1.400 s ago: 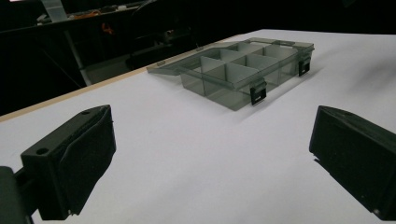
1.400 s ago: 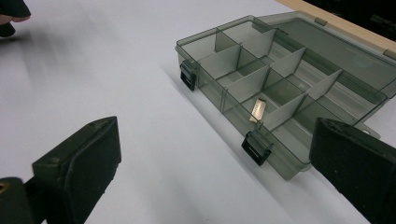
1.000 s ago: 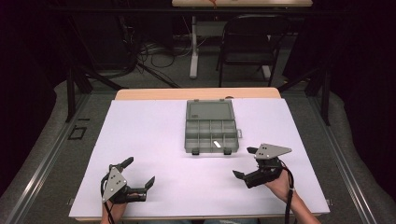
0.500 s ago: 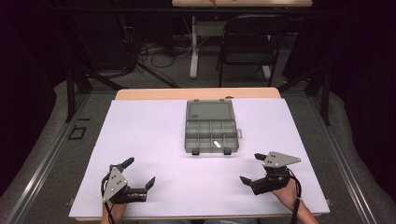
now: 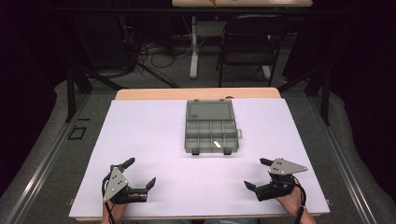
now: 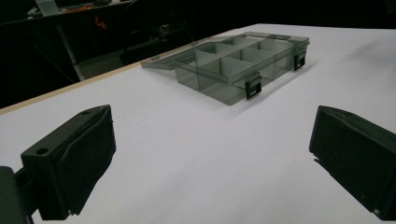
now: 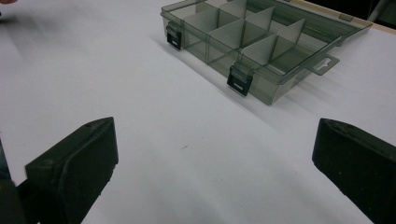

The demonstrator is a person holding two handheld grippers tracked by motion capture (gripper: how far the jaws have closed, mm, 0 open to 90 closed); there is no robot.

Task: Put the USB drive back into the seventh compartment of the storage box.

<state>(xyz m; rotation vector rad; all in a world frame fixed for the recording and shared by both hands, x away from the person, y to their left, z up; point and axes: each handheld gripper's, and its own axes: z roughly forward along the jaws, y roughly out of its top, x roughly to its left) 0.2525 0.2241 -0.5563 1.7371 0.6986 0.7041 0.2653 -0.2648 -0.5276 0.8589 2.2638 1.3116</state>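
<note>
A grey see-through organizer box [image 5: 211, 126] lies open in the middle of the white table, its lid folded flat to the far side and its compartments divided by partitions. A small white piece [image 5: 216, 144] lies in a near compartment. The box [image 6: 238, 62] stands ahead of my left gripper [image 6: 210, 158], whose jaws are wide apart with nothing between them. My right gripper [image 7: 215, 172] is open too and faces the box [image 7: 261, 42] and its two black latches. In the high view the left gripper [image 5: 139, 173] rests near the front left, the right gripper [image 5: 258, 174] near the front right.
The white sheet [image 5: 154, 135] covers the table; a strip of wood [image 5: 196, 93] shows at its far edge. A folding chair [image 5: 247, 46] and a table leg with cables [image 5: 194, 51] stand on the floor beyond. A black frame [image 5: 70, 88] stands at the left.
My right gripper has drawn back toward the front edge and slightly to the right. The left gripper has barely moved. The box is unchanged.
</note>
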